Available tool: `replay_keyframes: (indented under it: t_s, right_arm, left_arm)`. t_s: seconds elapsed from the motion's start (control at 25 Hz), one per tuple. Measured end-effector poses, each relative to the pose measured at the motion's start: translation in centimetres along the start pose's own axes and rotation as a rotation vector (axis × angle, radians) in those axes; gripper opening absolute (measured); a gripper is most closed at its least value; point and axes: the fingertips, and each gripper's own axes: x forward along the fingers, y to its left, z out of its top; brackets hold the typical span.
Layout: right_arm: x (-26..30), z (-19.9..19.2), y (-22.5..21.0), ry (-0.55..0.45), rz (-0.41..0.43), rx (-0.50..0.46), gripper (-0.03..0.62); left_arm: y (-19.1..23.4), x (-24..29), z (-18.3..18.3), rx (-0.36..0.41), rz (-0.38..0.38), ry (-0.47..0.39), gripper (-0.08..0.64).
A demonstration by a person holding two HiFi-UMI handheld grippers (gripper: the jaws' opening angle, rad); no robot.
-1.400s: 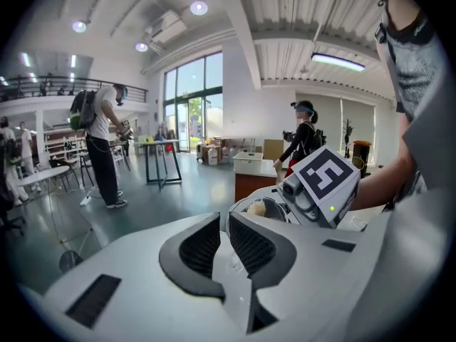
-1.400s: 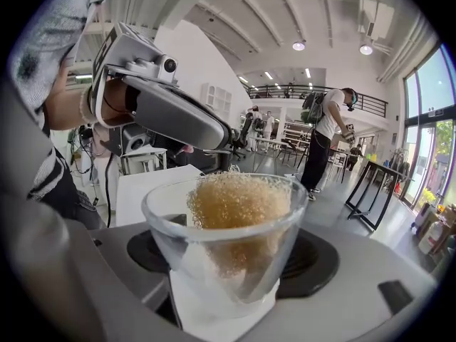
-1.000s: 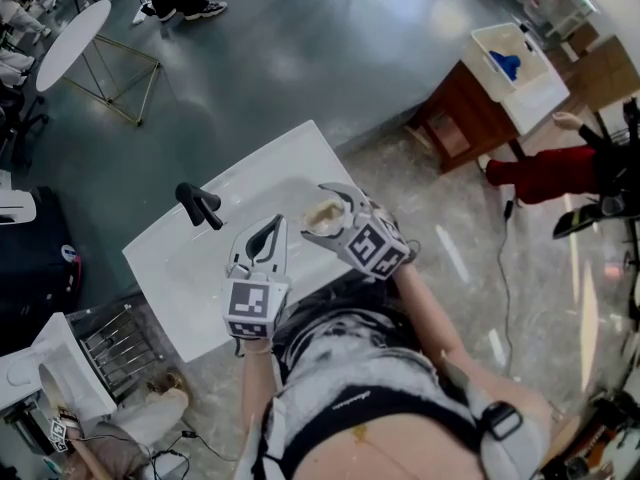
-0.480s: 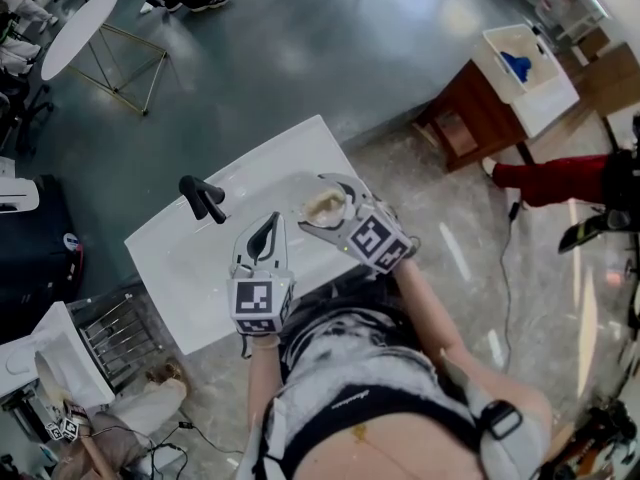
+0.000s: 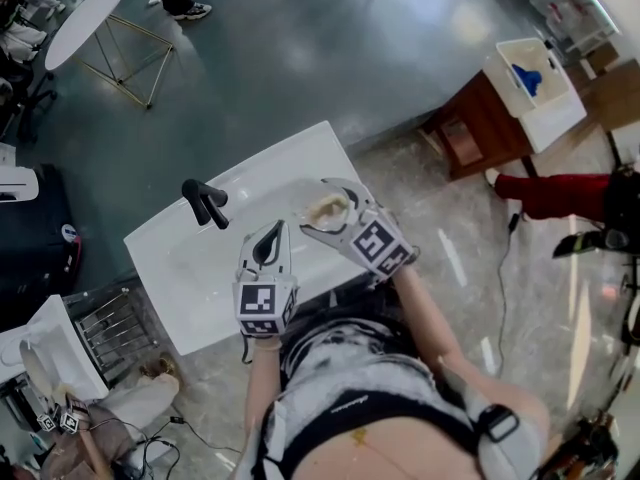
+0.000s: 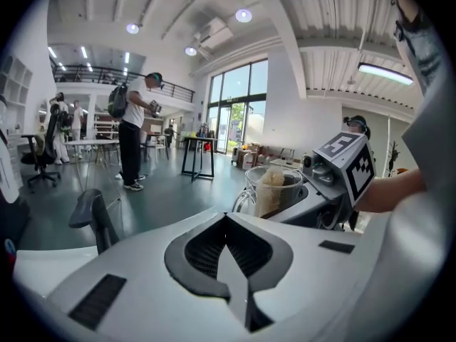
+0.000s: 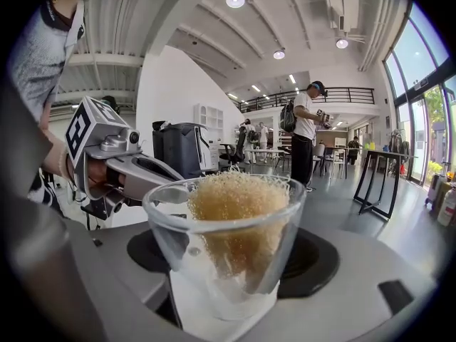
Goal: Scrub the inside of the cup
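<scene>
Cup (image 5: 326, 206) unmoved over the sink (image 5: 185, 268)
Head view: right gripper (image 5: 325, 216) grips the cup as before, left gripper (image 5: 268, 236) beside it. Left gripper view: jaws closed, empty. Right gripper view: sponge (image 7: 239, 205) fills the cup, base hidden between jaws.

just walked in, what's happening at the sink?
A person stands at a white sink with tongs in each hand. The right tongs grip a clear glass cup with a tan scrub sponge inside, held over the sink. The left tongs are shut and empty, beside the cup, clear of the sponge. No scrubbing contact right now.
</scene>
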Motion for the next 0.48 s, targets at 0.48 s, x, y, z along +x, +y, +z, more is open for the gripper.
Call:
replay_keyframes:
  t_s: [0.48]
  right_arm:
    - [3.1,-1.1,-1.9,0.004,0.025,0.013,0.402]
  left_arm:
    - [0.2,3.0,-1.7,-0.027,-0.025,0.049,0.000]
